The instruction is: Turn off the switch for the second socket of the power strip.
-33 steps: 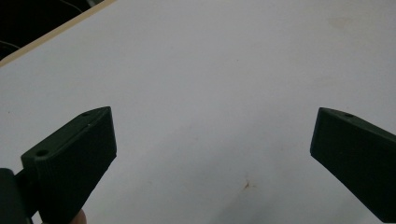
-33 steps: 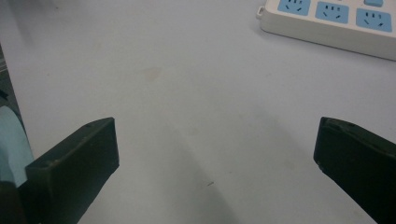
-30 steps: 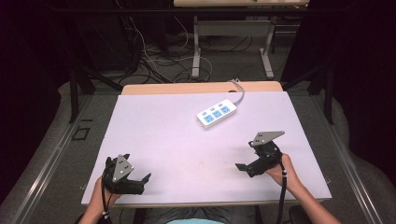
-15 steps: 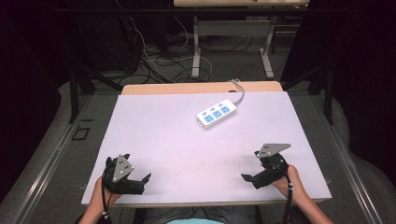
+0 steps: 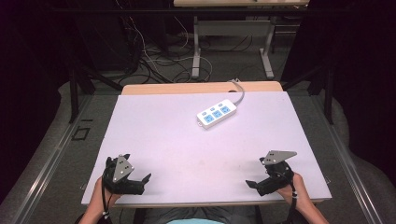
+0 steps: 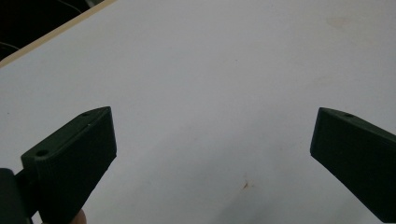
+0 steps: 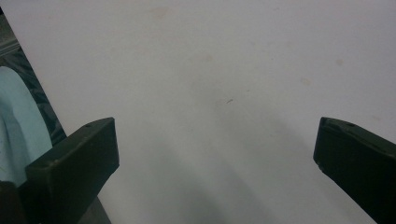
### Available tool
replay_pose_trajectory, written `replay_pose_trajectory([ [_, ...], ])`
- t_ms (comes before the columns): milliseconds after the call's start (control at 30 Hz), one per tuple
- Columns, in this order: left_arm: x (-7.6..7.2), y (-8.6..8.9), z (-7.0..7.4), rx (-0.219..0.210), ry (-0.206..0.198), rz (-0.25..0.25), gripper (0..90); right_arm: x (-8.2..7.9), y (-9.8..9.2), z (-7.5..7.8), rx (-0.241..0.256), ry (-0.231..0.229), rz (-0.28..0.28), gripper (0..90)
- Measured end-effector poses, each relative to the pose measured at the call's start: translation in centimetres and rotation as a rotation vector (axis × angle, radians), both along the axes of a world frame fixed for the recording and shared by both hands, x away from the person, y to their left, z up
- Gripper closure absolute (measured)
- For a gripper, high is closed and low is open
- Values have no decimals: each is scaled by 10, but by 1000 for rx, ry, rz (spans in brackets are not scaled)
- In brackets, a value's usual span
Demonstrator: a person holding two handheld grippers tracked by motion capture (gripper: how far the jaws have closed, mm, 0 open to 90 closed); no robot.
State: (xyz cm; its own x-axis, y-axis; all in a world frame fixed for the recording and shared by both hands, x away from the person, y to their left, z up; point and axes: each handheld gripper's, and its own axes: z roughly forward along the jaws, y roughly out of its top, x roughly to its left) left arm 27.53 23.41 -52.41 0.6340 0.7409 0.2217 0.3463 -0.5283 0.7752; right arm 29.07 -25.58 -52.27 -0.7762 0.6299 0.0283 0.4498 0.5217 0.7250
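Note:
A white power strip (image 5: 216,113) with three blue sockets lies on the pale table top (image 5: 196,149), toward the back and right of centre. Its grey cable (image 5: 240,89) runs off the far edge. My left gripper (image 5: 141,181) rests near the front left corner, held in a hand, its jaws pointing right. In the left gripper view it (image 6: 212,149) stands open over bare table. My right gripper (image 5: 254,176) sits near the front right edge with its jaws pointing left. The right gripper view shows it (image 7: 215,154) open with nothing between its jaws. Both grippers are far from the strip.
A wooden strip (image 5: 187,87) edges the table's far side. Behind it are the metal legs of another table (image 5: 196,46) and tangled cables (image 5: 149,60) on the floor. The table's front edge (image 5: 201,203) runs just below both hands.
My right gripper has drawn back toward the front edge and a little to the right, coming lower. The left gripper and the power strip have stayed put.

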Motion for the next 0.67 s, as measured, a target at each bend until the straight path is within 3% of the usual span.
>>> replay_pose_trajectory([
  [33, 0, 0, 0, 0, 0, -1, 2, -1, 0, -1, 5, -16, 1, 0],
  [267, 0, -1, 0, 4, -4, 3, 2, -6, -4, -1, -6, -14, -12, 0],
  [333, 0, -1, -1, 2, -12, 5, 2, -7, -5, -1, 16, -31, -25, 0],
  [667, 2, -1, -1, 10, 1, 0, 2, -8, -6, -1, 13, -9, -10, 0],
])
